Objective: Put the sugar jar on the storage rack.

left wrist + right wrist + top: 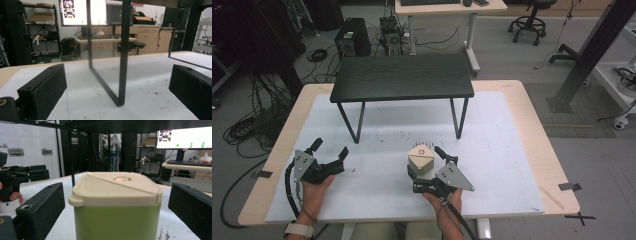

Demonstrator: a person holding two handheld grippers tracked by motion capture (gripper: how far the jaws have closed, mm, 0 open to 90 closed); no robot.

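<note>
A small green container [421,160] with a beige lid stands on the white mat [492,150], in front of the black low table [402,77]. My right gripper [426,163] is open, one jaw on each side of the container and a gap on both sides. The right gripper view shows the container [117,207] close up between the jaws of the right gripper [116,202]. My left gripper [331,149] rests open on the mat at the left with nothing between its jaws. In its own view the left gripper [117,82] faces the low table's leg frame [123,62].
The low table stands on thin black legs [459,120] at the middle back of the mat. The wooden tabletop [532,110] rims the mat. Beyond it are a desk [447,7], a computer tower [352,37], floor cables [252,125] and a black post [592,50].
</note>
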